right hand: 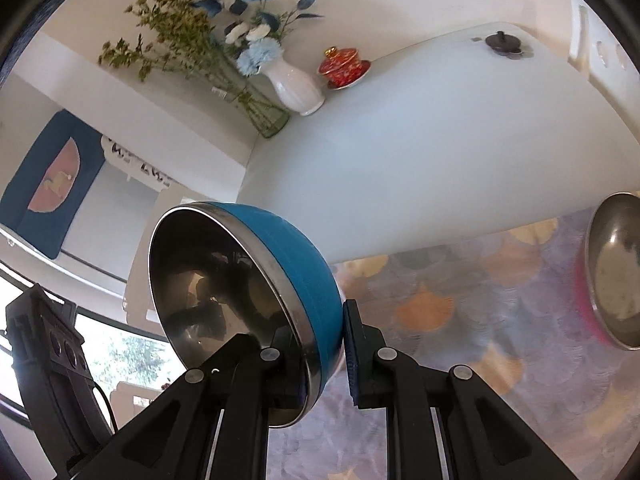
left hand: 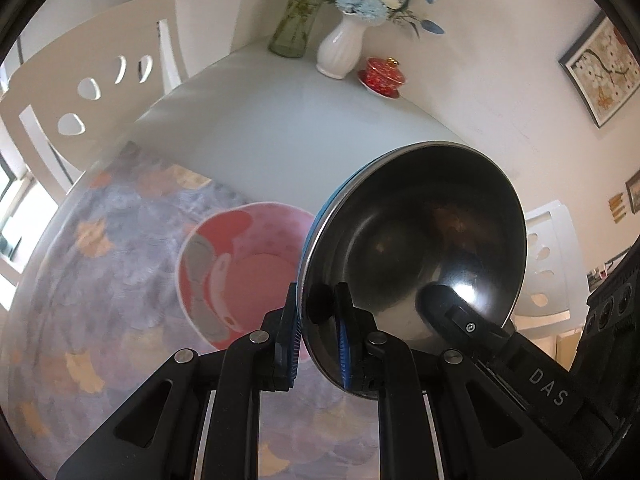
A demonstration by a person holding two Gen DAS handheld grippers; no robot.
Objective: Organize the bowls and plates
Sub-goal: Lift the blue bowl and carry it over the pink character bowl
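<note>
A steel bowl with a blue outside [left hand: 420, 232] hangs tilted above the table, held by both grippers. My left gripper [left hand: 316, 304] is shut on its lower left rim, one pad inside and one outside. A finger [left hand: 460, 316] of the right gripper reaches into the bowl from the right. In the right wrist view my right gripper [right hand: 320, 332] is shut on the blue bowl's [right hand: 288, 248] rim. A pink dish with a cartoon print [left hand: 240, 272] lies on the patterned mat [left hand: 120, 240] below. A steel bowl with a pink outside [right hand: 612, 276] rests on the mat at the right.
At the table's far corner stand a white vase of blue flowers [left hand: 340, 48], a glass vase [left hand: 290, 28] and a red lidded cup on a saucer [left hand: 384, 74]. A white chair [left hand: 80, 92] stands left of the table [left hand: 280, 128]. A small dark object [right hand: 504, 44] sits near a far edge.
</note>
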